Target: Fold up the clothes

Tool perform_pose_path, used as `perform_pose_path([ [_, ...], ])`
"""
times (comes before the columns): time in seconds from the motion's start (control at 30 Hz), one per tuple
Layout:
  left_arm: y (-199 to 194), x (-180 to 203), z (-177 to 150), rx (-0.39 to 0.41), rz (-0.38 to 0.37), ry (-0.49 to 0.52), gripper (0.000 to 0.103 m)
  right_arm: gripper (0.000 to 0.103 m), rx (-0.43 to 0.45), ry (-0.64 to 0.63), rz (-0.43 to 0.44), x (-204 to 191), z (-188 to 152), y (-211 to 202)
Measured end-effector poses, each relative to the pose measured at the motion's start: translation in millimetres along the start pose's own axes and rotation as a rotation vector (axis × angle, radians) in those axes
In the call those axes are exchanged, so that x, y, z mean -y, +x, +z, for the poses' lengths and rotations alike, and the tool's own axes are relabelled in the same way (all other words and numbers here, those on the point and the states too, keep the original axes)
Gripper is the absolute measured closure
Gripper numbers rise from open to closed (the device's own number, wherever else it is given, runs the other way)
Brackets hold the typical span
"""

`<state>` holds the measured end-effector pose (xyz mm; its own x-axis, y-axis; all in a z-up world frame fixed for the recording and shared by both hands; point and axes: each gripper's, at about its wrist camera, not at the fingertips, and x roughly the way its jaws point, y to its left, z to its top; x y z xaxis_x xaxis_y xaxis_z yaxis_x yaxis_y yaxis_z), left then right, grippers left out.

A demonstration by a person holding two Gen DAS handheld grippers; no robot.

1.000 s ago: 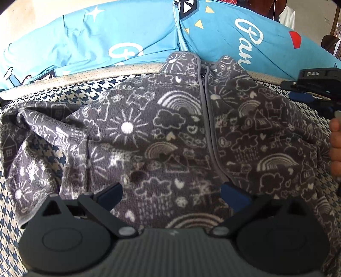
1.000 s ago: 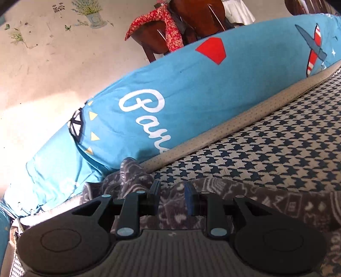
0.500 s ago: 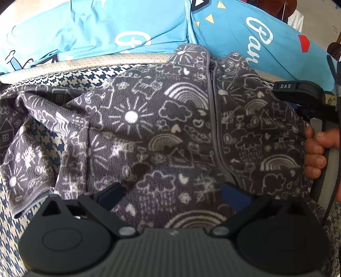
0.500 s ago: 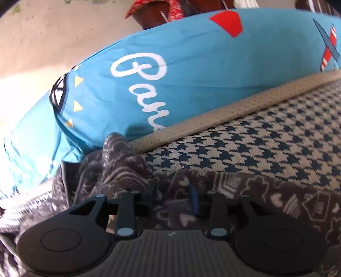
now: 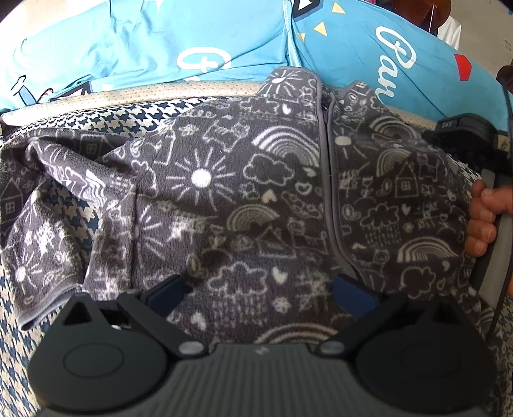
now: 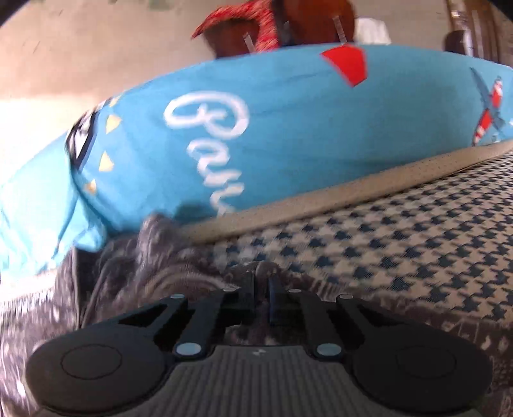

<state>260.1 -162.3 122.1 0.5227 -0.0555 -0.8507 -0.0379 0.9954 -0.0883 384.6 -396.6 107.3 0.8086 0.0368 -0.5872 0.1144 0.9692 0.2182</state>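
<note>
Your left gripper (image 5: 258, 290) hangs over the lower middle of the grey printed jacket (image 5: 224, 199) with its 2 blue-tipped fingers (image 5: 165, 290) spread wide, nothing between them; whether the tips touch the fleece you cannot tell from this view. Your right gripper (image 6: 261, 296) has its 2 fingers drawn close together, pinching a small raised fold of the same jacket (image 6: 154, 256) at its edge, though the right wrist picture is blurred and the fine detail of the grip is soft.

The jacket lies spread front-up on the houndstooth surface (image 5: 105, 118), its grey zip (image 5: 327, 179) running from the collar at the far side down toward your left gripper. The print shows suns, rainbows, clouds, hearts and little houses. 1 sleeve (image 5: 41, 231) is crumpled out to the left, with a patch of houndstooth showing between it and the body. At the right edge of the left wrist view, your right hand (image 5: 484, 221) wraps the handle of the other gripper, fingers just beside the jacket's right side.

Beyond the collar runs a beige dotted border (image 5: 144, 94) of the surface, and behind that lie 2 blue pillows (image 5: 144, 41), side by side, printed with white script, yellow triangles and a red shape. In the right wrist view the nearer pillow (image 6: 288, 128) fills the middle, the jacket's collar bunched against its lower left, and a red patterned cloth (image 6: 253, 16) drapes over something brown behind it.
</note>
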Motion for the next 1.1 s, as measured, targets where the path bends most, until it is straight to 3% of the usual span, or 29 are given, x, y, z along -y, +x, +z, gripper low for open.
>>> perform_pose_path([
  [0.17,2,-2,0,-0.005,0.008,0.004,0.000,0.095,0.054,0.081,-0.003,11,12,1],
  [0.43,9,-5,-3,-0.023,0.013,0.020,0.000,0.097,0.044,0.118,-0.048,17,9,24],
  [0.73,14,-5,-6,-0.041,0.031,0.038,0.000,0.097,0.047,0.081,-0.051,16,8,28],
  [0.97,5,-10,-2,0.018,0.053,0.026,0.000,0.095,0.104,-0.017,-0.068,8,0,30],
  [1.1,6,-12,-1,0.001,0.050,0.022,0.000,0.094,0.117,0.004,-0.033,15,3,31],
])
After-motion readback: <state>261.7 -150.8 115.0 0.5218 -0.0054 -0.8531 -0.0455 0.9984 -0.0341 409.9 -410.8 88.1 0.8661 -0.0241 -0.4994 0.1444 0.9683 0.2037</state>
